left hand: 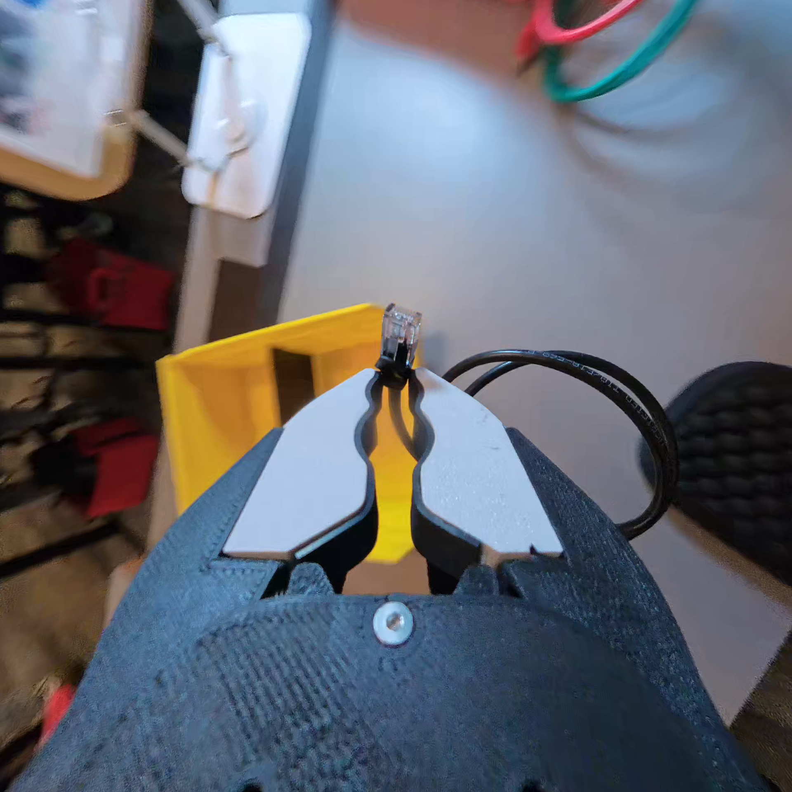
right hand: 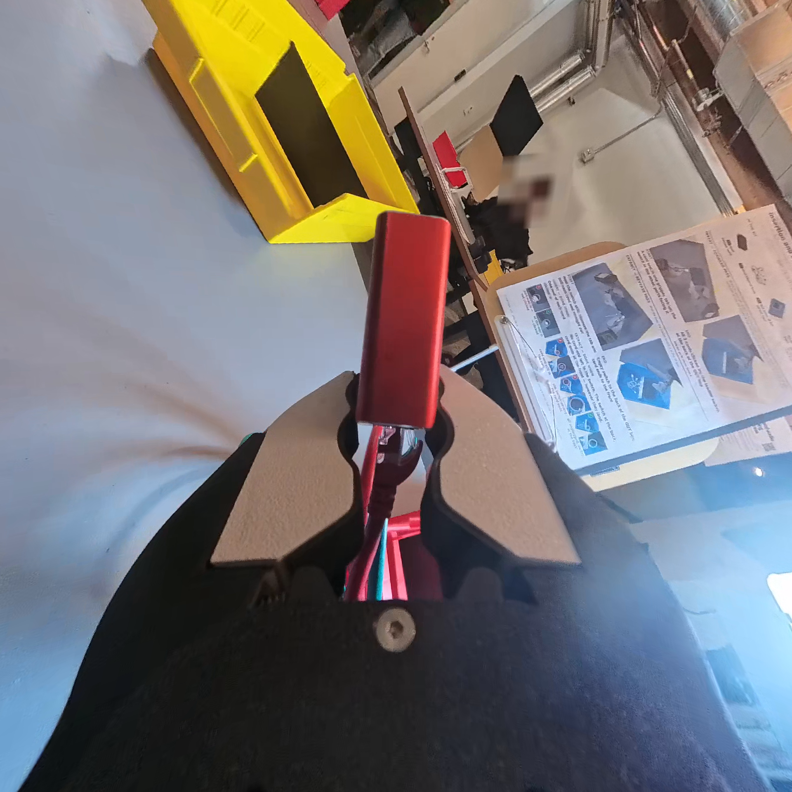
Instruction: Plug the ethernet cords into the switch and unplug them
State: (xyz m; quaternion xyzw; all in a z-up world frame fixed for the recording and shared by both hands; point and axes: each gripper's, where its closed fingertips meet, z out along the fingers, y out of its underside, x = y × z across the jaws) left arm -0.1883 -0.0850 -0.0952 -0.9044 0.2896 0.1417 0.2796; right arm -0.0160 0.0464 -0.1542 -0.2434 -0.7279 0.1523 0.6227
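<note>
My left tongs (left hand: pixel 395 377) pinch a black cord's clear plug (left hand: pixel 401 328); right tongs (right hand: pixel 396 385) clamp the red metal switch (right hand: pixel 405 317) (yellow plastic bin (right hand: pixel 240 128) upper left).

Grey table (right hand: pixel 128 343) — yellow bin (right hand: pixel 214 107), looped cords (left hand: pixel 600 64)

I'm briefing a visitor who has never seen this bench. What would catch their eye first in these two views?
Probably the red switch, standing up out of the right tongs, with red and green cords trailing below it. Next, the clear plug of the black cord pinched at the tips of the left tongs. Behind both sits a bright yellow bin on the pale table.
</note>
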